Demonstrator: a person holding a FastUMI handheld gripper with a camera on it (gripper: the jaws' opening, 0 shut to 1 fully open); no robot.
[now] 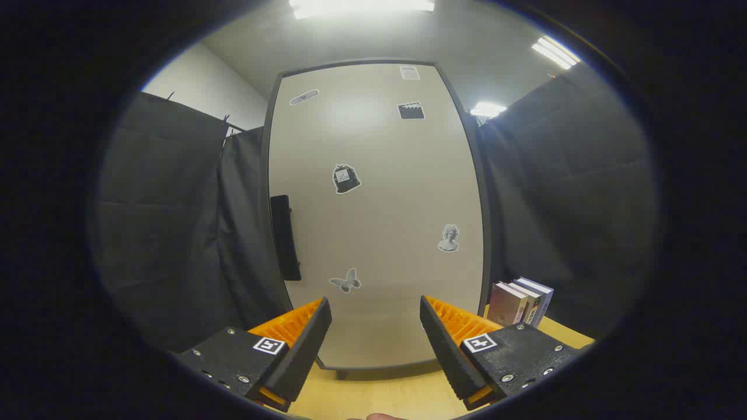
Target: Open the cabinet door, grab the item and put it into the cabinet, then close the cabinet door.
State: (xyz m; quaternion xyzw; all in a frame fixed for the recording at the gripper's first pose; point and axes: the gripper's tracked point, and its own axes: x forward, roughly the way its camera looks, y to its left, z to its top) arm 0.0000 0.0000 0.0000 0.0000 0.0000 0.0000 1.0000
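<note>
Claw [375, 315] level, aimed straight at the cabinet door [373, 216], fingers spread wide, nothing between them. Door shut, dark handle [285, 237] on its left edge, stickers across the front. Cabinet stands on the table [379, 391]. Books [521, 301] upright just right of the cabinet, beyond the right finger.

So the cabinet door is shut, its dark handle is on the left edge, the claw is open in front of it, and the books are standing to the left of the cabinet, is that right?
Not quite: the books stand to the right of the cabinet, on the wooden table, as the gripper view shows. The rest holds: the cabinet door is shut, its dark handle is on the left edge, and the claw is open in front of it, fingers apart and holding nothing.
</note>
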